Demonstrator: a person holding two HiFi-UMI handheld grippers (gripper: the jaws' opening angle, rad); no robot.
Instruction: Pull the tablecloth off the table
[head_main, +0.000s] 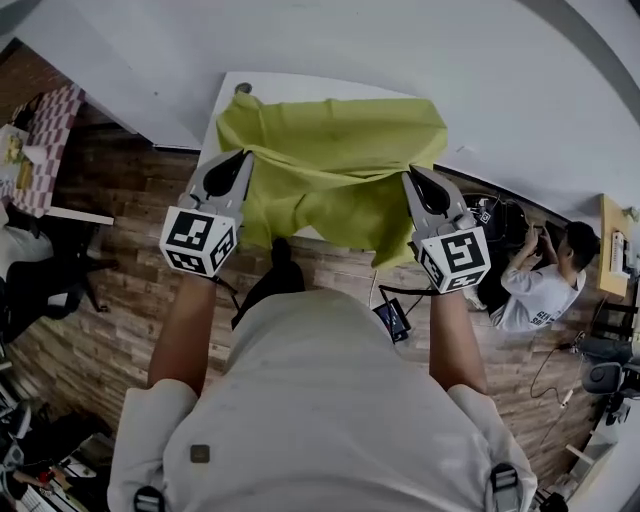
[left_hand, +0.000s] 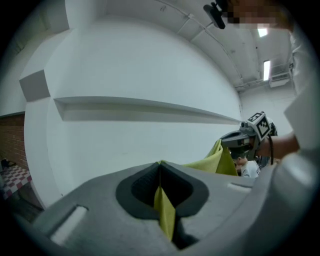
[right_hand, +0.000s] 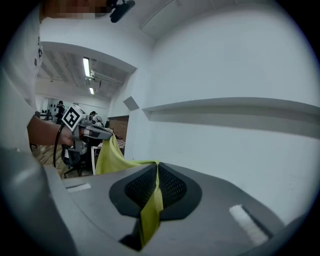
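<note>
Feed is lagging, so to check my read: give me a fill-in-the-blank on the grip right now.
1. The tablecloth is held by ___ grippers.
2. The jaws of the left gripper and of the right gripper are ___ on it.
3. Its far part lies on the ___ table.
Missing words: two; shut; white.
</note>
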